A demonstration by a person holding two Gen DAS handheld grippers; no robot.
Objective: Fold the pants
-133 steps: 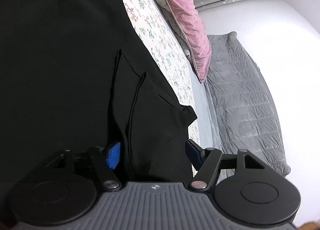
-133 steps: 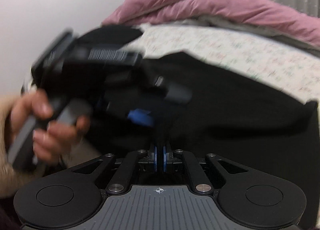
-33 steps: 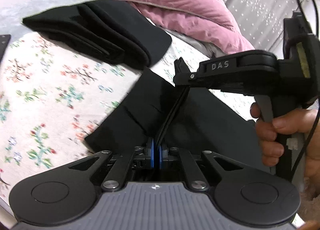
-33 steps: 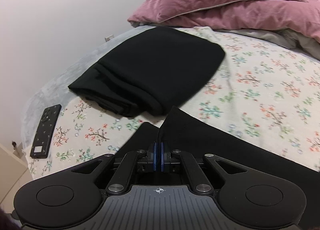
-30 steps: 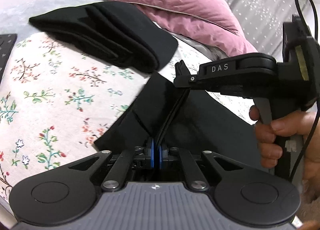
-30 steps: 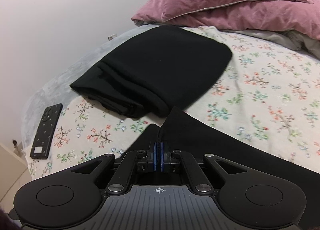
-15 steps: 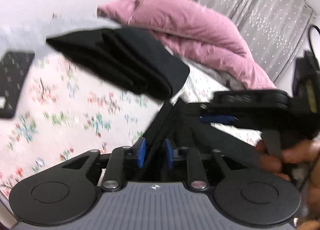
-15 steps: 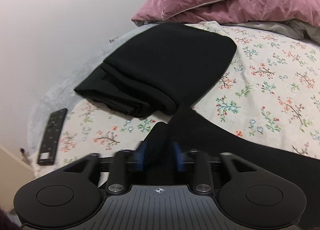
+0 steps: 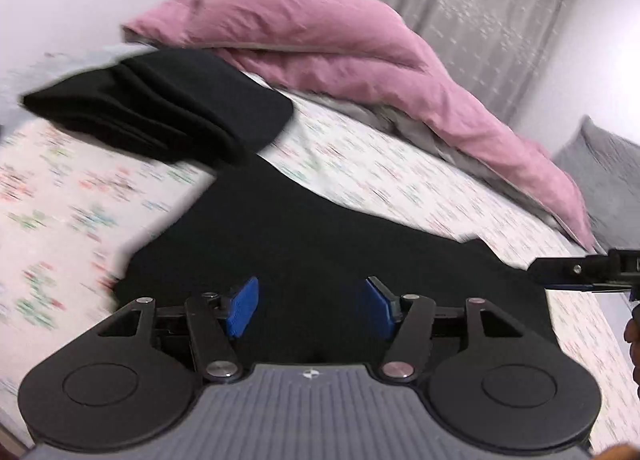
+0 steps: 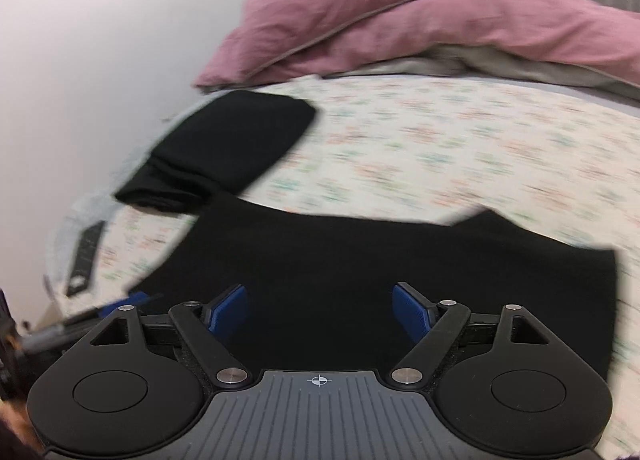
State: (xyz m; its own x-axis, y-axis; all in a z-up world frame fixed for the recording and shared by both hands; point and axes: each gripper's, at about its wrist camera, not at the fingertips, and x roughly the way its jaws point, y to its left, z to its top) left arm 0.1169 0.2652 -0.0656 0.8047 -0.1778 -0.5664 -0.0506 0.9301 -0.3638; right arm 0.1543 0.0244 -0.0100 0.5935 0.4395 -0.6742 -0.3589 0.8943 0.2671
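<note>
Hand-held grippers just opened wide, empty, above black pants.

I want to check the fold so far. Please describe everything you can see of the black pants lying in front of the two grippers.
The black pants are plain, matte, soft-looking cloth, spread flat in a long band on the floral bedsheet. Their far edge is uneven, with a small notch toward the right. One end reaches a separate folded black garment; whether they touch is unclear. The left gripper and right gripper have just been opening; their blue pads stand apart, not pressing the cloth.
</note>
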